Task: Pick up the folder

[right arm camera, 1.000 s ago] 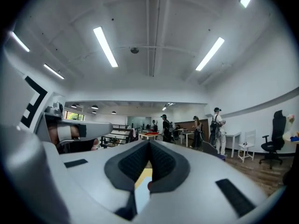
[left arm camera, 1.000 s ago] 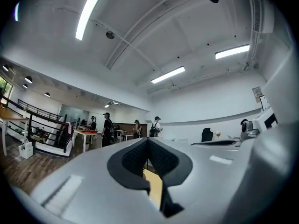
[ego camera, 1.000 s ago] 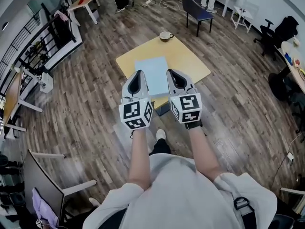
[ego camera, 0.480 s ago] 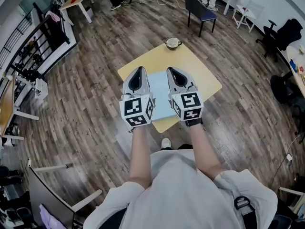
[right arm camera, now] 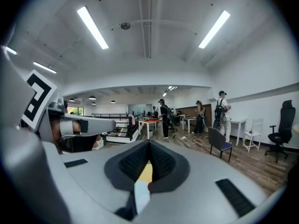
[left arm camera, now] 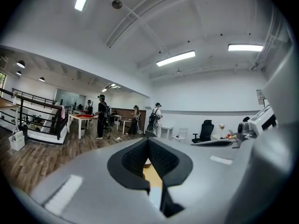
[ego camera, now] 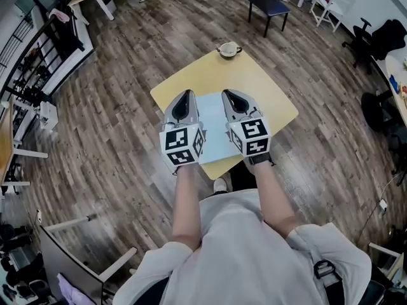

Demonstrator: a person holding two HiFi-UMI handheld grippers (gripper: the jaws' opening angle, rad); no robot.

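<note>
- The left gripper (ego camera: 185,95) and the right gripper (ego camera: 230,95) are hanging side by side over the near half of the yellow desk (ego camera: 270,91), both pointing away from the person.
- Both pairs of jaws are pressing together, tips meeting, with nothing pinched between them.
- The folder (ego camera: 213,129), pale blue, is lying flat on the desk between the two grippers, its near edge sitting close to the desk's near edge. From the head view the grippers are overlapping its left and right edges.
- Through the notch behind each pair of jaws, yellow desk and a strip of pale blue are showing below.
- Open desk is stretching beyond the folder to the far corner and out to the right corner.
- A cup (ego camera: 228,49) is sitting right at the far corner, well apart from the folder.
- Wooden floor (ego camera: 121,138) is lying open on every side of the desk.
- A dark blue chair (ego camera: 267,2) is standing beyond the cup, apart from the desk.
- A black office chair (ego camera: 385,40) is standing well off to the right, and a railing (ego camera: 38,56) is running along the far left.
- People (left arm camera: 101,115) are standing about in the distance.
</note>
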